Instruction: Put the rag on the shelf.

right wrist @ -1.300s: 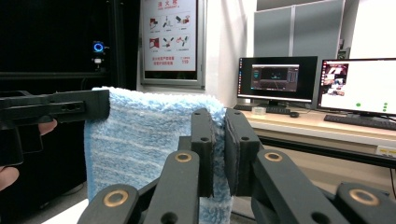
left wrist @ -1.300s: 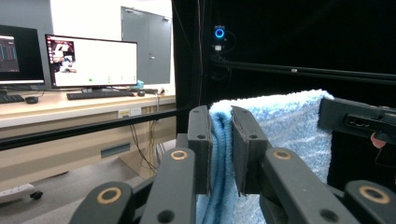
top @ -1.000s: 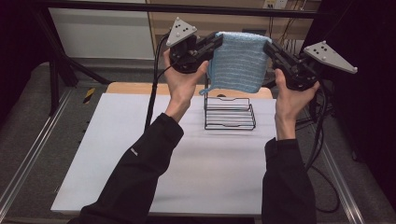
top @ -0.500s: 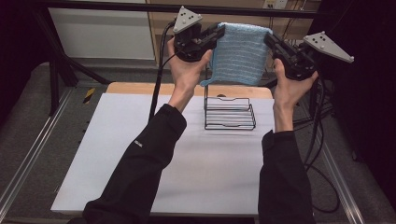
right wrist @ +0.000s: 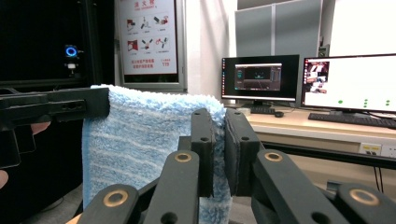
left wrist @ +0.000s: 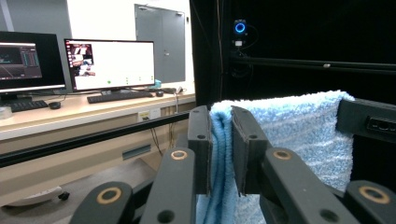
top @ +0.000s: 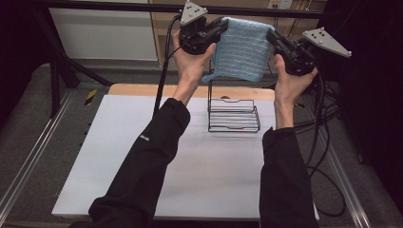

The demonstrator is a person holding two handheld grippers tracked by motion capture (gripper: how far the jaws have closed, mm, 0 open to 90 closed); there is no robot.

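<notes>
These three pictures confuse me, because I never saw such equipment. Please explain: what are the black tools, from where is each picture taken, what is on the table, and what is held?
No robot is here. A person holds one hand tool in each hand: the left tongs and the right tongs, each with two black jaws, a cable and a grey three-cornered plate.

The high view comes from a fixed camera above the person's side, looking down on the white table. The two gripper views come from small cameras riding on the tools, looking along their own jaws.

On the table stands a black wire rack. Raised in the air above it is a light blue striped terry towel. Each pair of tongs is shut on one upper corner, so the towel hangs between them. The gripper views also show room monitors behind.
</notes>
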